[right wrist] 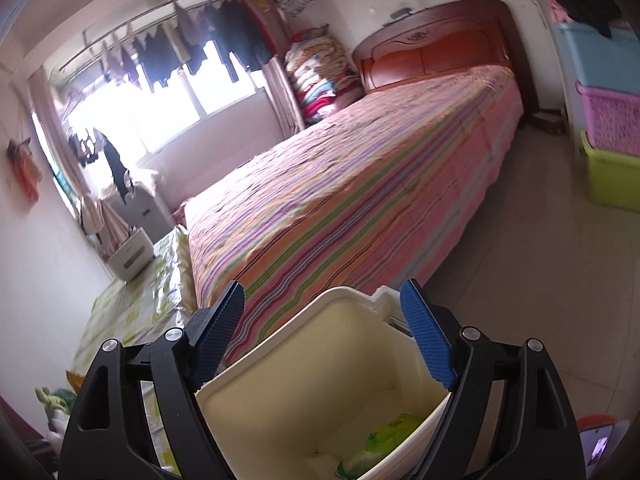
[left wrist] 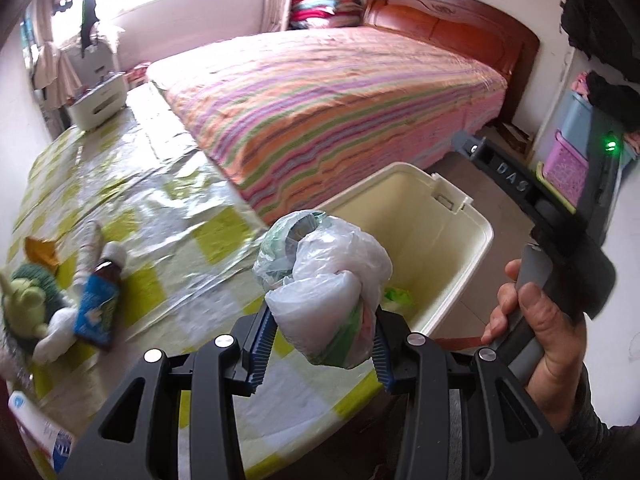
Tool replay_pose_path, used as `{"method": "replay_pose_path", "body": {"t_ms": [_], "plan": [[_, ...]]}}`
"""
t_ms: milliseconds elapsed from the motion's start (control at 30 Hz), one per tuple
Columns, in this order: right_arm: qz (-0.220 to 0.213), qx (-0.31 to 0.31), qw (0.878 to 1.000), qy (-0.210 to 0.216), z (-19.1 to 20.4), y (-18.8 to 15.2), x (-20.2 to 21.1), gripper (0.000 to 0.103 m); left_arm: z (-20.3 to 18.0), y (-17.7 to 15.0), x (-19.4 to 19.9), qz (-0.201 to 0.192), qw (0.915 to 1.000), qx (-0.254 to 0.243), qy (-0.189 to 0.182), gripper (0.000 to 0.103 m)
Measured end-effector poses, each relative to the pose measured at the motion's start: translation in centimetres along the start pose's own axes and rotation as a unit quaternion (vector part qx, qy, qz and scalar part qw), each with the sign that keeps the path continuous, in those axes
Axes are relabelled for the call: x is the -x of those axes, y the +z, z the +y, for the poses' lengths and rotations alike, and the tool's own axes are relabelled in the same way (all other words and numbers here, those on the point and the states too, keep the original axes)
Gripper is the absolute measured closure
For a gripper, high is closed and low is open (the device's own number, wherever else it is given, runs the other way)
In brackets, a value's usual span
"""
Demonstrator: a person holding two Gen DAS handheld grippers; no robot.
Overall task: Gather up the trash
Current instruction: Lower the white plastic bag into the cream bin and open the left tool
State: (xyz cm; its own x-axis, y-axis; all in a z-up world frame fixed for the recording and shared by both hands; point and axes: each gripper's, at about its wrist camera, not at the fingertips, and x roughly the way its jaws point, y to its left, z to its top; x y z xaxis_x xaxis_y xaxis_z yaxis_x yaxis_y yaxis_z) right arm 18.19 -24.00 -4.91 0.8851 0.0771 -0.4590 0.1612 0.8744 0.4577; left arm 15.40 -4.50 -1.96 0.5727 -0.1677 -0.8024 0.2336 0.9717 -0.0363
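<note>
My left gripper [left wrist: 322,330] is shut on a crumpled white plastic bag [left wrist: 326,280] with green printed wrapping inside, held above the table's right edge, just left of the cream trash bin [left wrist: 470,224]. Green trash [left wrist: 396,296] lies in the bin's bottom. In the right wrist view my right gripper [right wrist: 324,298] is open and empty, its blue pads [right wrist: 426,334] spread above the bin [right wrist: 288,364], with green wrappers [right wrist: 384,436] inside. The right gripper body [left wrist: 560,240] and the hand holding it show at the right of the left wrist view.
The table [left wrist: 168,216] has a yellow-checked plastic cover. On its left lie a brown bottle with a blue label [left wrist: 98,304], a green plush toy [left wrist: 32,308] and a white tube [left wrist: 90,252]. A striped bed [left wrist: 328,92] stands behind. Coloured storage boxes [right wrist: 608,120] stack at right.
</note>
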Motion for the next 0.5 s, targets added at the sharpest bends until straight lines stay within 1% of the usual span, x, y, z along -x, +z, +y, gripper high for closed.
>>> {"method": "replay_pose_path", "body": {"t_ms": [233,267,400,500], "plan": [[-0.010,-0.049,0.999,0.005,-2.3,-0.1,0.7,0.022,-1.3,1.7,-3.2,0.018,0.9997,-0.007,-0.014,0.060],[-0.012,-0.052,0.999,0.005,-2.5,-0.1,0.7,0.022,-1.5,1.9,-3.5,0.018,0.9997,-0.009,-0.012,0.056],[-0.015,-0.058,0.998,0.005,-2.9,-0.1,0.9,0.021,-2.4,2.7,-4.2,0.012,0.9997,-0.017,-0.008,0.045],[-0.016,-0.064,0.998,0.006,-3.3,0.0,0.9,0.021,-2.7,3.2,-4.4,0.006,0.9997,-0.015,-0.016,0.036]]}}
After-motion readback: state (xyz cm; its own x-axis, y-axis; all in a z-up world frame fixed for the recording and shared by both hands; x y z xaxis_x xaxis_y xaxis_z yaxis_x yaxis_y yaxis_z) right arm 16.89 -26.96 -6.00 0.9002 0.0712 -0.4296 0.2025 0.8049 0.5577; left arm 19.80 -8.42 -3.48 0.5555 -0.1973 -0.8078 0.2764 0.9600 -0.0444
